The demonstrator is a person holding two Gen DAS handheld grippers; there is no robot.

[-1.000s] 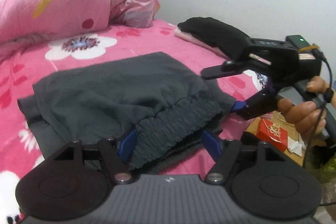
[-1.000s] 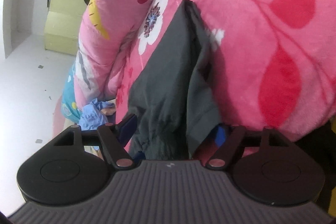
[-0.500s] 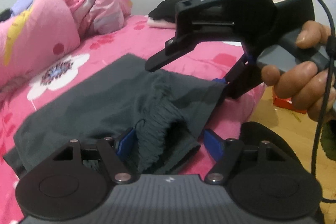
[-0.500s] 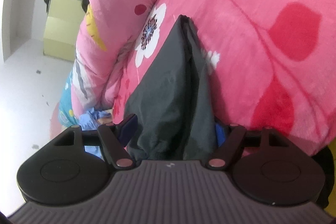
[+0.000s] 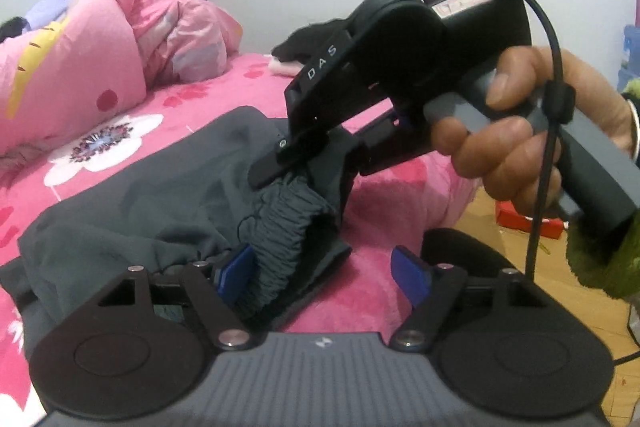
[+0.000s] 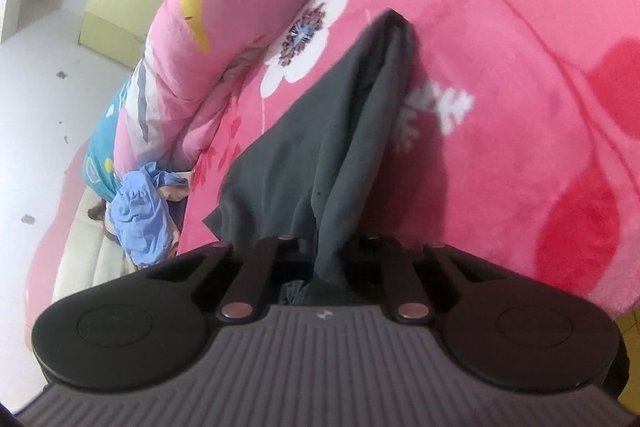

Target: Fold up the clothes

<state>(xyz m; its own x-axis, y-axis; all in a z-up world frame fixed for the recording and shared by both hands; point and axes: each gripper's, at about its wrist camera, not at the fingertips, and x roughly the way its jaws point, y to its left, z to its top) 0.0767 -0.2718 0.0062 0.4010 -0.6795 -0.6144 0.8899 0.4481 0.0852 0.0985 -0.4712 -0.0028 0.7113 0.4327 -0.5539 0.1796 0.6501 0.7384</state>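
Since the earlier frame, the right gripper [image 6: 320, 259] has closed; its fingers now clamp the grey trousers [image 5: 168, 203] near the bed [image 5: 400, 187] edge. Left gripper [image 5: 324, 275] fingers stand wide, the elastic waistband [image 5: 288, 227] lying between them, one pad [image 5: 236, 273] touching it.

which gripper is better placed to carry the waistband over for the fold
Right: the right gripper is shut on the dark grey garment, while the left gripper is open.
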